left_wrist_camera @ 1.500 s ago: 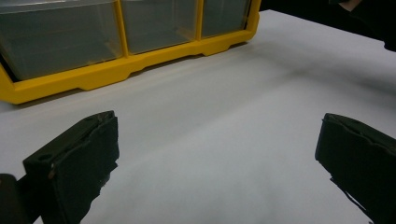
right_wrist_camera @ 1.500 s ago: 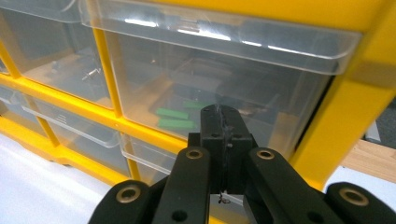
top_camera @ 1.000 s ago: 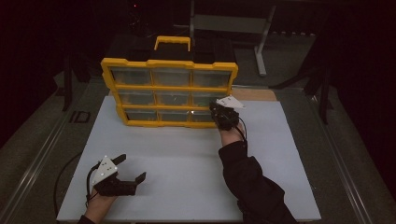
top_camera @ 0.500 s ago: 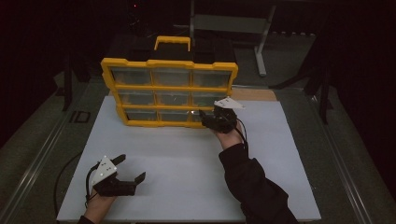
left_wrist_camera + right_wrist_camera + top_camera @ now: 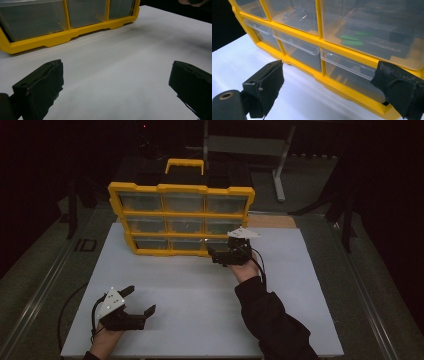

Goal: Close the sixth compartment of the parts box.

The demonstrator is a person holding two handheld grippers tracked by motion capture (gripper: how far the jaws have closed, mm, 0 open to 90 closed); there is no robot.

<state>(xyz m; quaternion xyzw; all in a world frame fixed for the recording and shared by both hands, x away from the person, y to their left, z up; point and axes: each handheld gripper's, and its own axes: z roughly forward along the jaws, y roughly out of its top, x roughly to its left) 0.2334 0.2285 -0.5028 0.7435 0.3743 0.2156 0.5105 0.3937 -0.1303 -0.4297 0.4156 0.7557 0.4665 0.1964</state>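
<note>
You have a bright yellow organiser with clear, see-through drawers and a yellow handle. Green pieces show inside one drawer. Your counter is plain white, and both sets of jaws are matte black.

Drawer cabinet upright on table
</note>
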